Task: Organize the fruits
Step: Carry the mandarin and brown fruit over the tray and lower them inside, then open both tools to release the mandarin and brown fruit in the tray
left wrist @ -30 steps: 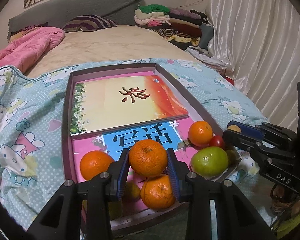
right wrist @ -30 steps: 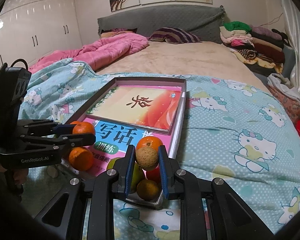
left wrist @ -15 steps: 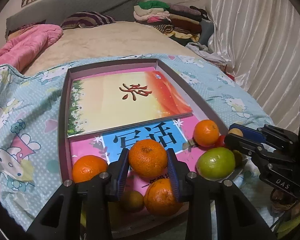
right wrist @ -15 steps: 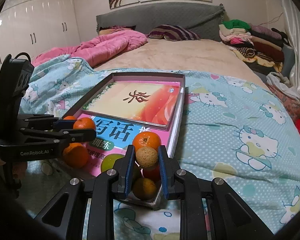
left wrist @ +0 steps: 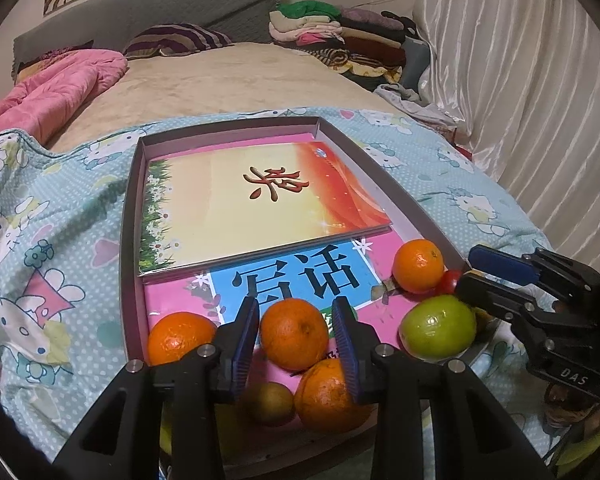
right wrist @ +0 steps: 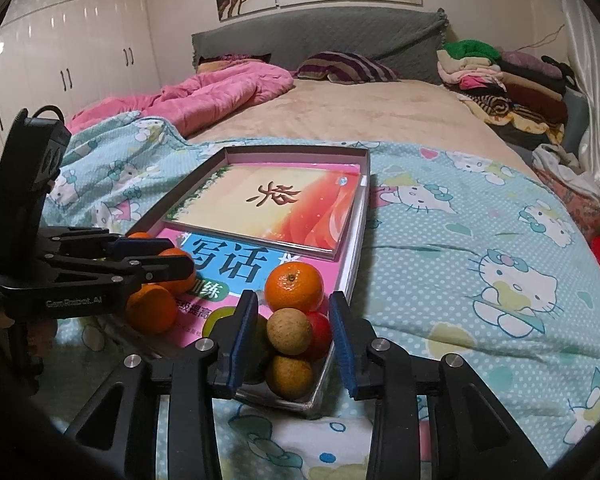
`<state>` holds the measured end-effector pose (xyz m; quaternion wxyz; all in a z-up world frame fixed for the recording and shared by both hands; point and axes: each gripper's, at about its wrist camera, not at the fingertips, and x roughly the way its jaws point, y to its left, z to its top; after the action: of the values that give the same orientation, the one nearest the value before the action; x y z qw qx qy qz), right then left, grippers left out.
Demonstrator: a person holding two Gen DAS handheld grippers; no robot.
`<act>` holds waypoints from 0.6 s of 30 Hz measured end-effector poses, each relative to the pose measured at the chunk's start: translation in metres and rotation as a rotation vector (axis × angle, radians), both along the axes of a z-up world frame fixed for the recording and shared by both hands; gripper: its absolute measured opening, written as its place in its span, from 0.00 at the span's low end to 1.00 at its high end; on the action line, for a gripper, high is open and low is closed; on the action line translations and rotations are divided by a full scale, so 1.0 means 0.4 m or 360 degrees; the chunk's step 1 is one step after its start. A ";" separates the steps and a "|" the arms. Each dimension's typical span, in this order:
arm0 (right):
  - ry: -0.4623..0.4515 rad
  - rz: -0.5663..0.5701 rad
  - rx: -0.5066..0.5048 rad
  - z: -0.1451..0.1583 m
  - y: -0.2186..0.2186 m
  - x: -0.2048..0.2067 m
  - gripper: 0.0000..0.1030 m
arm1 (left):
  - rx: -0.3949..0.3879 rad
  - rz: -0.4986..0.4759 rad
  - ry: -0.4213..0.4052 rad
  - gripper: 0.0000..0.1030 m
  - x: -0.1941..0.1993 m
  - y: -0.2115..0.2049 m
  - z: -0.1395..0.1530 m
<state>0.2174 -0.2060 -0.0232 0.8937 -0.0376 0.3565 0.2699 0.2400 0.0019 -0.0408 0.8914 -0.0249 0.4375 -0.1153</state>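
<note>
My left gripper [left wrist: 295,308] is shut on an orange [left wrist: 294,334], just above a pink book in the shallow box [left wrist: 132,208]. More oranges [left wrist: 180,336] [left wrist: 328,396] and a small brown fruit [left wrist: 270,402] lie beneath it. My right gripper [right wrist: 293,300] has its jaws opening. A round brown fruit [right wrist: 290,330] sits between the pads with a gap on each side, resting on a pile in a metal tray [right wrist: 318,392]. That pile holds an orange [right wrist: 294,286], a red fruit [right wrist: 320,334], another brown fruit [right wrist: 290,376] and a green fruit [left wrist: 438,328].
Two books fill the box, which lies on a cartoon-print blanket [right wrist: 460,240] on a bed. A pink quilt [right wrist: 220,92] and folded clothes [right wrist: 500,76] lie at the far end. White curtains [left wrist: 540,80] hang along the right.
The right gripper's pads, pressed on the brown fruit before, now stand apart from it. The left gripper keeps its orange and has shifted only slightly.
</note>
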 end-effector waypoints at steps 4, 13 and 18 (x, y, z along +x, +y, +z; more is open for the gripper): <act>-0.0012 0.0002 0.0002 0.003 -0.002 -0.004 0.38 | 0.0001 0.0006 0.0000 0.37 0.000 0.001 -0.001; -0.0011 -0.0032 0.0002 0.005 -0.016 -0.007 0.48 | -0.0012 0.0016 0.0001 0.37 -0.003 0.003 0.002; -0.0020 -0.0057 0.0009 0.008 -0.026 -0.008 0.52 | -0.0007 0.0014 -0.0001 0.37 -0.004 0.004 0.003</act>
<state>0.2141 -0.2164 -0.0201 0.9007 -0.0304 0.3508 0.2545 0.2385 0.0034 -0.0396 0.8920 -0.0287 0.4370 -0.1122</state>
